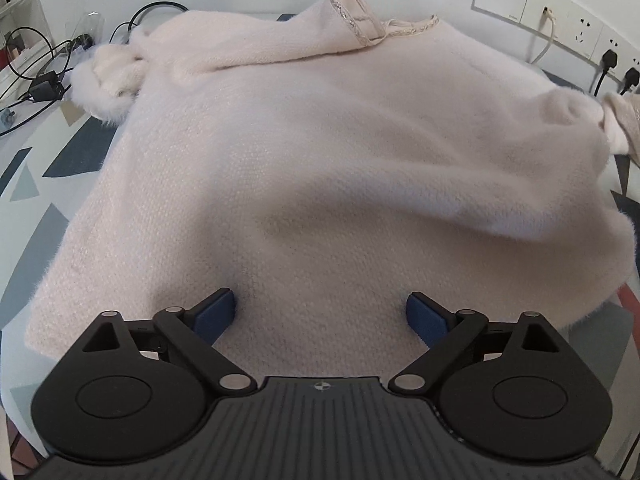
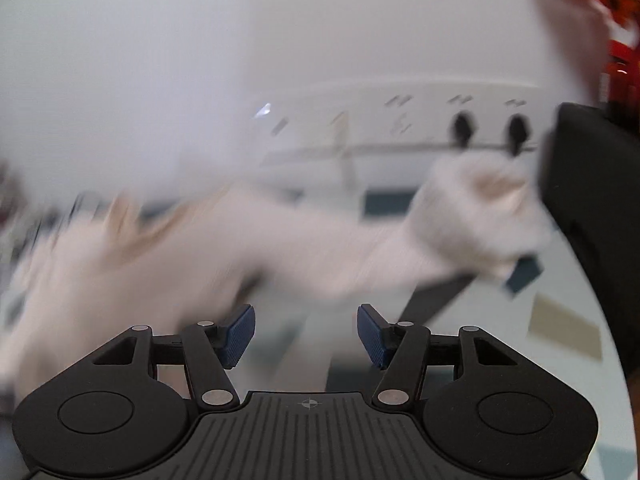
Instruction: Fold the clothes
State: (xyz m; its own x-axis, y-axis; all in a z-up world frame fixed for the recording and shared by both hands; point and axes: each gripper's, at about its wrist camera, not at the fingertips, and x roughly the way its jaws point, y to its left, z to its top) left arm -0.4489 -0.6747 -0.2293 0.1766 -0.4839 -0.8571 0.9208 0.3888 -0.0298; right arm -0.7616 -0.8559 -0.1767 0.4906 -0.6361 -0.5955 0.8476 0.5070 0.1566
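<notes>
One pale pink fuzzy sweater (image 1: 304,152) fills most of our left wrist view, spread flat over a tablecloth (image 1: 36,168) printed with grey and dark blue shapes. Its trimmed neckline (image 1: 356,20) lies at the upper centre of the frame, one furry cuff (image 1: 108,80) is bunched at the upper left, and the other sleeve end (image 1: 600,116) reaches the right edge. We see our left gripper (image 1: 320,314) at the bottom centre, just above the sweater's near hem, its blue pads (image 1: 216,314) spread wide and released, with only flat knit showing between them.

In our right wrist view everything is smeared by motion. The sweater (image 2: 200,256) runs as a pale band across the middle, a fluffy cuff (image 2: 480,208) rising at the right. Our right gripper (image 2: 306,334) sits at the bottom centre with its jaws partly apart and nothing clamped between the pads.

Beyond the cloth, we see black cables (image 1: 36,64) at the upper left, and a white socket strip (image 1: 560,20) with black plugs (image 1: 608,60) on the wall at the upper right.
</notes>
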